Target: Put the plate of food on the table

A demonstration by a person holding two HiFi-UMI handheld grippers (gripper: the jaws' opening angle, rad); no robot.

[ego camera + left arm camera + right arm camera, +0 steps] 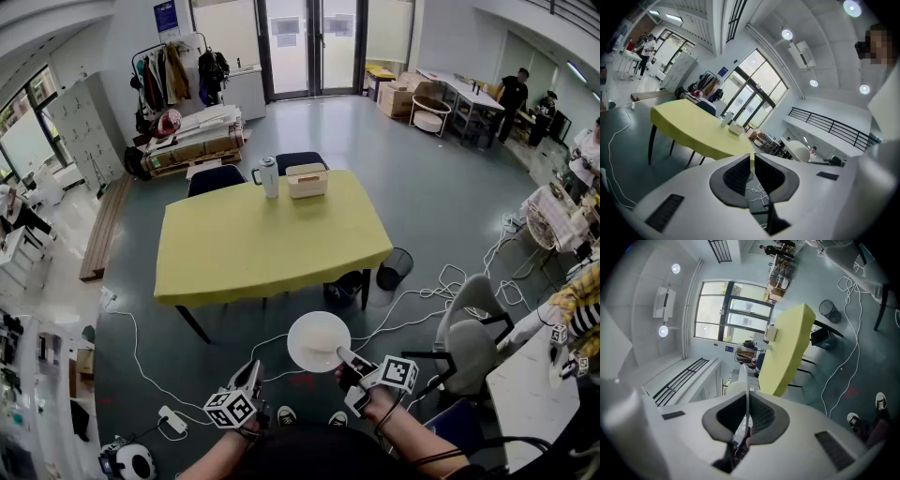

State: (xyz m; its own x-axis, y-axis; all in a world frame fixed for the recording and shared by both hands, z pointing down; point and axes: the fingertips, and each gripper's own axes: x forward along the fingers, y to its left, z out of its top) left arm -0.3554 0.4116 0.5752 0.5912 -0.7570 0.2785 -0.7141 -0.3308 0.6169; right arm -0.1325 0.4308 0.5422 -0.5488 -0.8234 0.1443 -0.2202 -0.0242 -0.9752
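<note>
The ribbed dark pads (761, 416) of the right gripper (747, 401) are clamped on the thin rim of the white plate (743, 376), which shows edge-on between them. In the head view, this right gripper (347, 356) holds the round plate (314, 361) by its near edge, about level, in the air above the grey floor. The pale food (324, 336) lies as a low flat heap in its middle; what it is cannot be told.

The pads (738, 176) of the left gripper (752, 161) are drawn almost together with nothing between them. In the head view, the left gripper (253, 368) hangs idle beside the plate.

The table (262, 244) stands ahead, well apart from the plate, under a smooth yellow cloth that drapes over its edges. Its near half is bare. At the far edge stand a white jug (270, 176) and a pale boxy container (307, 180).

As I judge it, the plate is picked up and carried but not delivered. The walk to the table, the lowering onto the cloth and the release are all left. A rim-only grip on a smooth plate could let it tip.
</note>
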